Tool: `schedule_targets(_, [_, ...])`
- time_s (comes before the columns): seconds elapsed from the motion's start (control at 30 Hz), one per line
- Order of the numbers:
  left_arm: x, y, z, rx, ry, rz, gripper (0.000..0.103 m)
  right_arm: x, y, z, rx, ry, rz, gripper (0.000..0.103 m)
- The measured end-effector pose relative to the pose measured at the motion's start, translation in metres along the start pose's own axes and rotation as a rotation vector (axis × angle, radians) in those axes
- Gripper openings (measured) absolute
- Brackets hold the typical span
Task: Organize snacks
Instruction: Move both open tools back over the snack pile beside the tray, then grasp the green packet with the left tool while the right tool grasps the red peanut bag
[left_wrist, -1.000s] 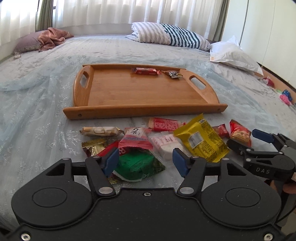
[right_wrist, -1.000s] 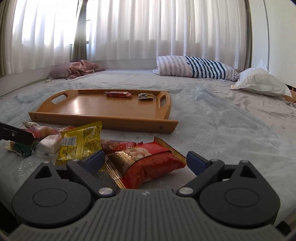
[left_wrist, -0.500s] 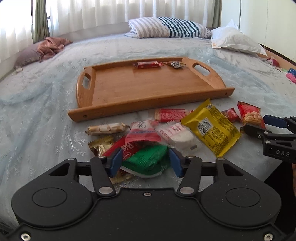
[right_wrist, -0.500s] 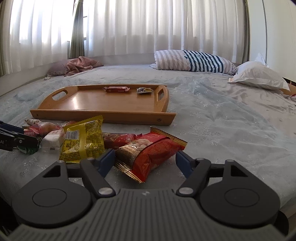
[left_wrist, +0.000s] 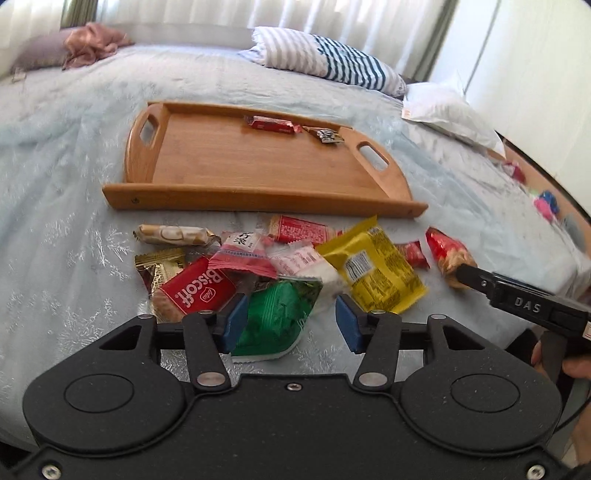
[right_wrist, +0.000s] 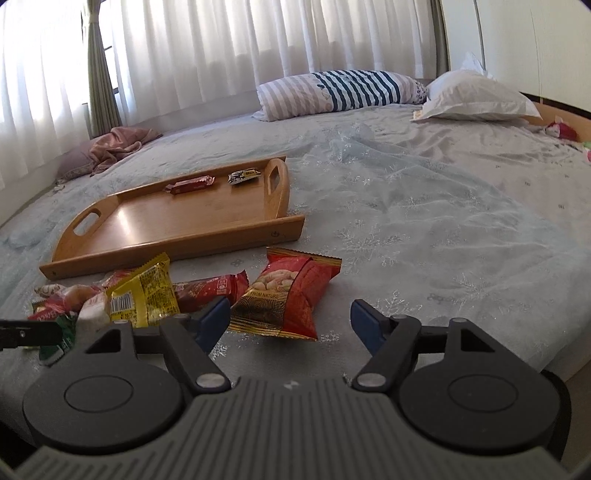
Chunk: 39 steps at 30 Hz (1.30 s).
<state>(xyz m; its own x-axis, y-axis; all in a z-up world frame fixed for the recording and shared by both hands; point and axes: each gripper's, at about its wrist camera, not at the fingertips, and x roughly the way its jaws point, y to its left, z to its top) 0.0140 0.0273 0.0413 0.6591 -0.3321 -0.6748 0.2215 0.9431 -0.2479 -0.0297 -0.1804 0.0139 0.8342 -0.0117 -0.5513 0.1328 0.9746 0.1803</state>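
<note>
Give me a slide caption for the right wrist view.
Right gripper open around a red peanut packet on the bed, wooden tray behind.

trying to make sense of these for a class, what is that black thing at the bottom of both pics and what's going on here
There is no robot here. A person holds a two-finger gripper in each hand, and each gripper carries a wide-angle camera looking out along its fingers. The black shape at the bottom of each picture is that gripper's own body.

One picture comes from the left gripper, the other from the right gripper.

Both look over a bed with a wooden tray on it. Two small snacks already lie in the tray; a pile of packets lies in front of it.

A green packet sits between the left gripper's blue pads, touching one, with a gap at the other. A red peanut packet sits between the right gripper's pads, with gaps on both sides. Neither looks firmly gripped.
</note>
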Motion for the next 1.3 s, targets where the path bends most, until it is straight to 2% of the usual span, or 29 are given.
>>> schedule_targets(0.13, [0.006,-0.002,0.0,0.03,-0.014,0.065,0.062,0.004,-0.002,0.006,0.071,0.004,0.005,0.082])
schedule_targets(0.23, [0.013,0.0,-0.001,0.008,0.015,0.043,0.062,0.009,0.0,0.008,0.093,0.006,-0.018,0.082])
schedule_targets(0.3, [0.02,0.003,-0.002,-0.03,0.046,0.012,0.055,0.012,0.002,0.008,0.108,0.009,-0.016,0.082])
schedule_targets(0.37, [0.021,0.004,-0.002,-0.037,0.042,0.023,0.046,0.014,0.005,0.007,0.106,0.011,-0.02,0.082])
schedule_targets(0.43, [0.019,0.004,-0.002,-0.034,0.034,0.027,0.037,0.018,0.007,0.007,0.096,0.012,-0.031,0.076])
schedule_targets(0.57, [0.016,0.004,-0.003,-0.068,0.044,-0.01,0.036,0.024,0.009,0.005,0.101,0.022,-0.043,0.067])
schedule_targets(0.63, [0.016,0.002,-0.004,-0.069,0.048,-0.014,0.035,0.026,0.009,0.002,0.108,0.029,-0.045,0.057])
schedule_targets(0.7, [0.015,0.0,-0.005,-0.075,0.049,-0.016,0.035,0.027,0.011,0.0,0.102,0.025,-0.057,0.054])
schedule_targets(0.83, [0.014,-0.007,-0.002,-0.09,0.049,-0.058,0.034,0.022,0.017,-0.002,0.071,-0.002,-0.066,0.053])
schedule_targets(1.03, [0.008,-0.026,0.008,-0.053,0.0,-0.098,0.033,0.015,0.019,0.003,0.039,-0.033,-0.067,0.053])
schedule_targets(1.17, [0.004,-0.035,0.015,-0.025,-0.036,-0.086,0.033,0.012,0.018,0.005,0.025,-0.049,-0.073,0.053])
schedule_targets(1.3, [0.004,-0.034,0.024,-0.04,-0.048,-0.074,0.033,0.01,0.015,0.008,0.032,-0.058,-0.06,0.053])
